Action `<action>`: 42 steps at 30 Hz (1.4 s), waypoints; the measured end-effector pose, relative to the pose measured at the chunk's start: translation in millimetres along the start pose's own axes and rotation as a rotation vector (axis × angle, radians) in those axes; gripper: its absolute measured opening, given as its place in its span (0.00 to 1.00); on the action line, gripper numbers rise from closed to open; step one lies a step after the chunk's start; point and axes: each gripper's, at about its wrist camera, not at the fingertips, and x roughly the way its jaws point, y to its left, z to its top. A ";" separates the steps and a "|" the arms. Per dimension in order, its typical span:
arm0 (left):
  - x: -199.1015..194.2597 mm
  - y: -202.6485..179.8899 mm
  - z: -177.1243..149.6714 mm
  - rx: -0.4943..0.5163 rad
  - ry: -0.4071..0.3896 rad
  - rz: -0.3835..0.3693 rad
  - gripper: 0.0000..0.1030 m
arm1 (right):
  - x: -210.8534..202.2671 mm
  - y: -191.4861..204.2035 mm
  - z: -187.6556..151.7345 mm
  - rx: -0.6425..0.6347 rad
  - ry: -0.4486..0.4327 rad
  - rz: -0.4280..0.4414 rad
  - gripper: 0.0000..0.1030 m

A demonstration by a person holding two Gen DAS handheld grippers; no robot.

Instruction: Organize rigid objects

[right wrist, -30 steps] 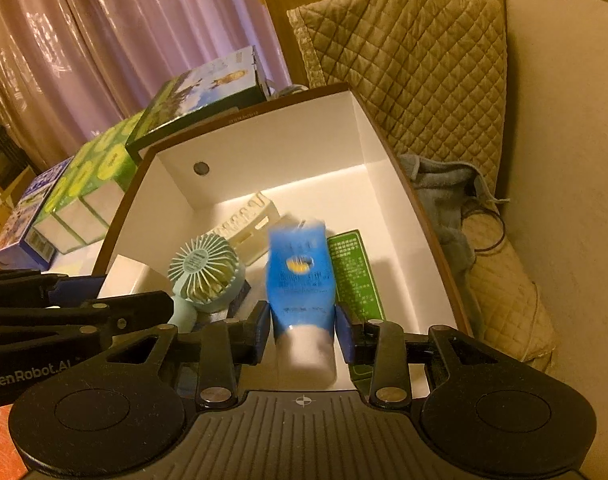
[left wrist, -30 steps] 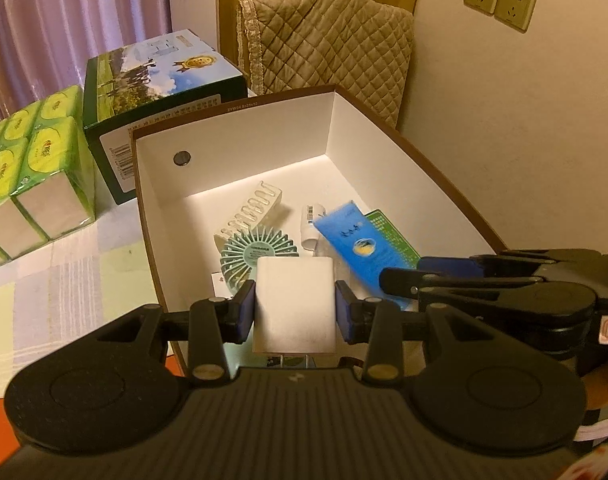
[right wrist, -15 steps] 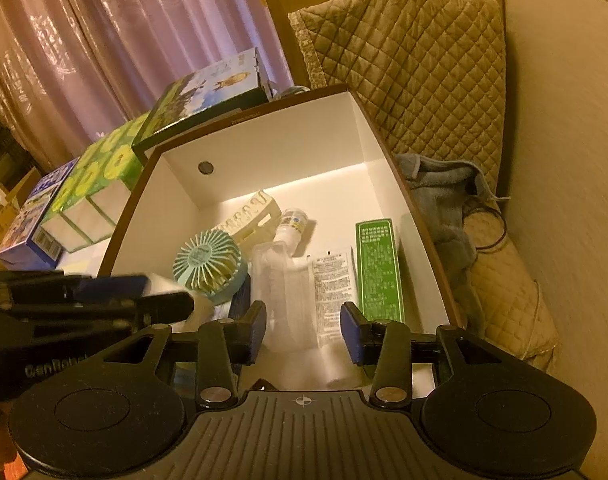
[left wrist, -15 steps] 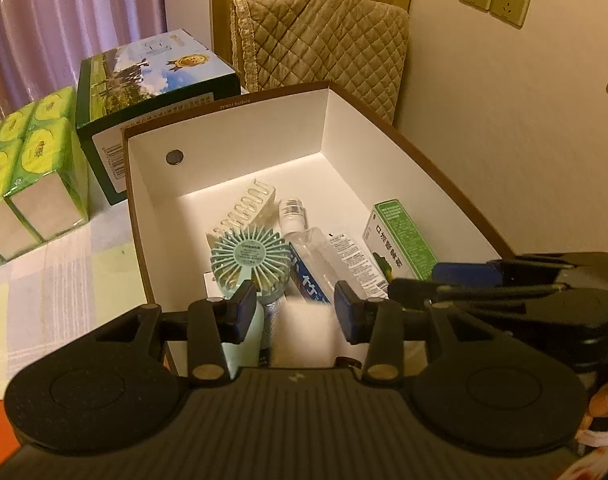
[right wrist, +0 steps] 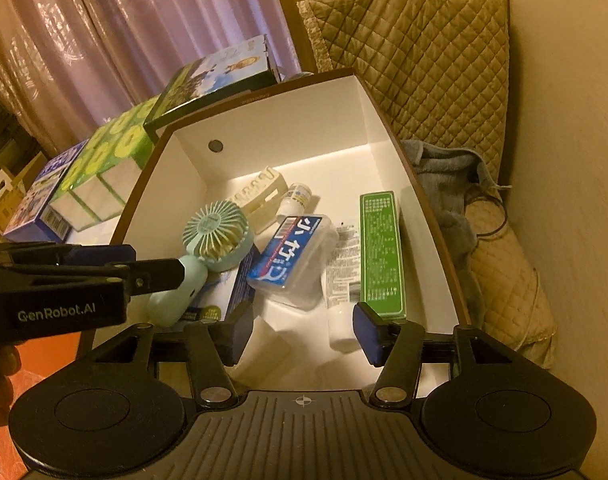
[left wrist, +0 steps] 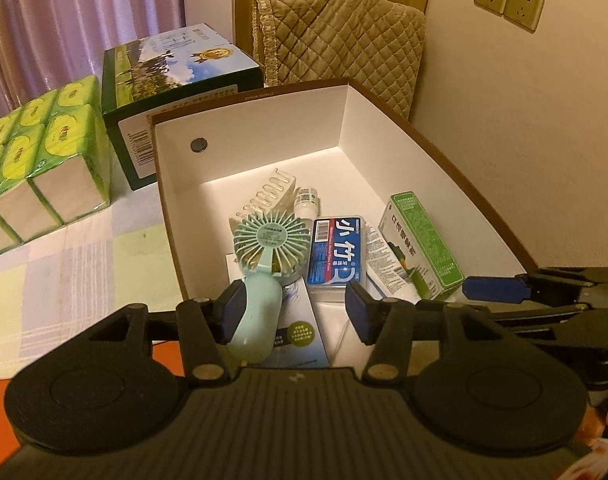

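While both grippers are being held with fingers spread wide and gripping nothing, the left gripper point(left wrist: 295, 312) and right gripper point(right wrist: 301, 334) are being kept above the near edge of the box point(right wrist: 384, 120), where the blue case point(right wrist: 285, 252) is lying beyond the fingers, beside the fan point(left wrist: 271, 246).

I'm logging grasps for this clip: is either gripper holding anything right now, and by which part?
Nothing is held. The left gripper and right gripper are both open above the box, fingers apart.
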 end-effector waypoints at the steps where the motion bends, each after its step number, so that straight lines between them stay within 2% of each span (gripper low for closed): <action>1: -1.1 -0.2 -1.1 -0.002 0.001 0.002 0.49 | -0.8 0.3 -0.6 -0.002 0.001 0.000 0.52; 12: -20.3 -5.4 -11.9 -0.024 -0.015 0.021 0.54 | -13.0 4.9 -6.9 -0.027 -0.007 0.004 0.55; 16: -34.7 -5.0 -17.8 -0.039 -0.036 0.027 0.56 | -19.7 6.9 -9.7 -0.031 -0.016 0.010 0.56; 18: -42.4 -3.9 -21.5 -0.048 -0.049 0.034 0.60 | -23.6 8.6 -11.3 -0.039 -0.025 0.012 0.57; 24: -67.6 3.4 -37.5 -0.063 -0.083 0.041 0.61 | -40.2 16.0 -19.4 -0.030 -0.061 0.018 0.59; 27: -85.6 12.4 -51.1 -0.086 -0.109 0.034 0.68 | -52.4 23.5 -26.5 -0.025 -0.084 0.032 0.60; 30: -105.6 22.5 -67.8 -0.096 -0.132 0.037 0.70 | -63.2 34.7 -35.2 -0.035 -0.097 0.041 0.61; 35: -143.2 39.5 -101.9 -0.085 -0.164 0.093 0.70 | -77.3 62.5 -54.6 -0.053 -0.095 0.040 0.61; 42: -187.4 67.9 -151.3 -0.120 -0.127 0.135 0.69 | -93.2 107.9 -91.1 -0.063 -0.073 0.064 0.62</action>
